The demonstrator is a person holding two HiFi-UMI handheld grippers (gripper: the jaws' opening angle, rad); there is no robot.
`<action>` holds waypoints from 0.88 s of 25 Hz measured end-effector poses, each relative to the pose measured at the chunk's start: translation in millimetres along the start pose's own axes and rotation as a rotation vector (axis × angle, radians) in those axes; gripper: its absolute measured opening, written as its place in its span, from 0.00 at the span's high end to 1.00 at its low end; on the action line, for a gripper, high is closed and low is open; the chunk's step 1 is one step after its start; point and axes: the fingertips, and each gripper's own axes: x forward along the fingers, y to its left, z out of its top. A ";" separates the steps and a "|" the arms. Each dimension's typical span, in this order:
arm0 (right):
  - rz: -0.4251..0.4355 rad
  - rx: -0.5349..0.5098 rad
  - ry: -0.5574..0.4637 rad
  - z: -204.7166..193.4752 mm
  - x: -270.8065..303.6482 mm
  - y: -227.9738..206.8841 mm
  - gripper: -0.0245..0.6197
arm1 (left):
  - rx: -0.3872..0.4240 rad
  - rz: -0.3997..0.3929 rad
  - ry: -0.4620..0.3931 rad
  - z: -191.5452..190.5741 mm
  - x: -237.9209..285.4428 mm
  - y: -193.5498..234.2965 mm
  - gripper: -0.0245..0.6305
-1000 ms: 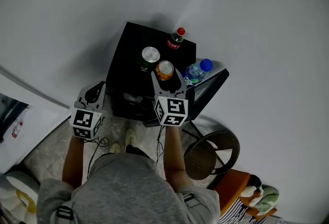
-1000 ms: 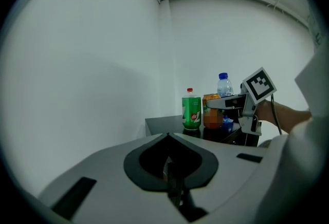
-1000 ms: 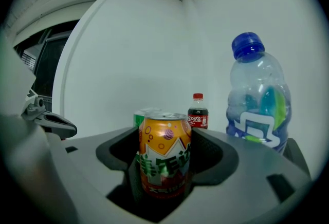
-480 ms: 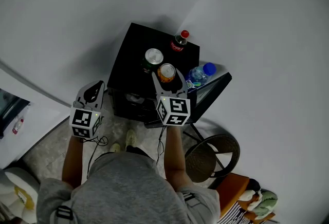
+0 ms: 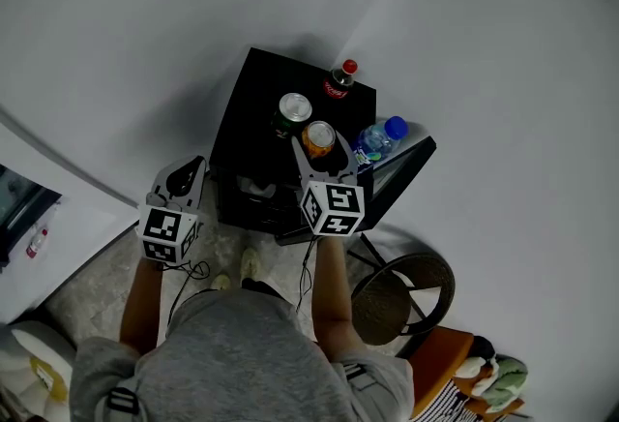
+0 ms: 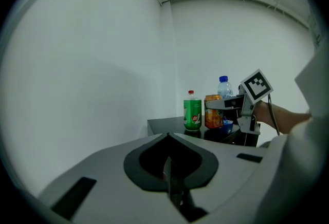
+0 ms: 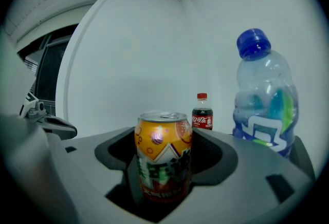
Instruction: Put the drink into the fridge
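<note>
The orange can point(image 5: 318, 136) stands near the black fridge's point(image 5: 247, 105) front edge, loose between the right hand-held gripper's point(image 5: 320, 143) jaws, which have just been opening wide. The green can point(image 5: 294, 108) crowds 11 o'clock and the water bottle point(image 5: 377, 139) 3 o'clock. The left hand-held gripper point(image 5: 184, 176) is closed and empty at 8 o'clock.

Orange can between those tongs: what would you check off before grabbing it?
1. The orange can sits between the right tongs, which have just been opening: ok.
2. Pads pressing the can: not ok.
3. Can upright: ok.
4. The water bottle clear of the tongs: cannot tell.
5. The left tongs shut and empty: ok.
6. Door of the fridge open: cannot tell.
</note>
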 end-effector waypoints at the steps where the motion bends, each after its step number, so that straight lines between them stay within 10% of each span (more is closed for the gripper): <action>1: -0.001 -0.005 -0.008 3.4 -2.5 2.0 0.45 | 0.000 -0.003 -0.002 0.1 -1.6 0.2 0.96; 22: -0.008 -0.057 -0.150 31.4 -112.1 75.7 0.45 | 0.029 -0.162 -0.067 3.6 -55.9 -28.1 0.96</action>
